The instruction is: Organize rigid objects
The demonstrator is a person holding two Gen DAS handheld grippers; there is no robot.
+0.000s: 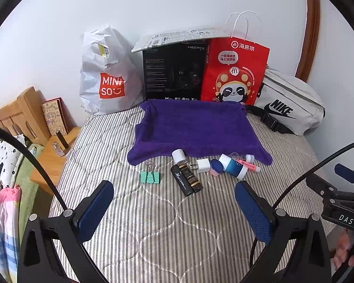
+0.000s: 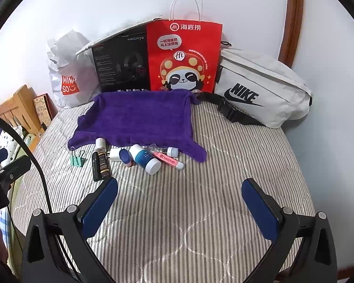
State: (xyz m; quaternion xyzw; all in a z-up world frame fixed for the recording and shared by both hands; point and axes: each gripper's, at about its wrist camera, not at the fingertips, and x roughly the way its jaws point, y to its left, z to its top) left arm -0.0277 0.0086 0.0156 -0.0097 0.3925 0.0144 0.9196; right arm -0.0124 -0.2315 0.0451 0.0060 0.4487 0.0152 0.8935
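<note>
Both our grippers hover apart and empty over the striped bed [image 1: 153, 224].

From the left wrist we see the left gripper [image 1: 174, 197] spread wide, the clip [image 1: 149, 176] and black tubes [image 1: 186, 180] lying just before the purple towel [image 1: 195, 129], and a nightstand [image 1: 52, 160]. From the right wrist, the right gripper [image 2: 179, 194] gapes too; the blue-white bottle [image 2: 146, 159] and pink marker [image 2: 171, 160] touch the towel's edge, and the Nike bag [image 2: 264, 87] shows whole.

Bright, even, soft-shadowed light; sharp centre, fisheye-bent edges (black vignetted corners).
</note>
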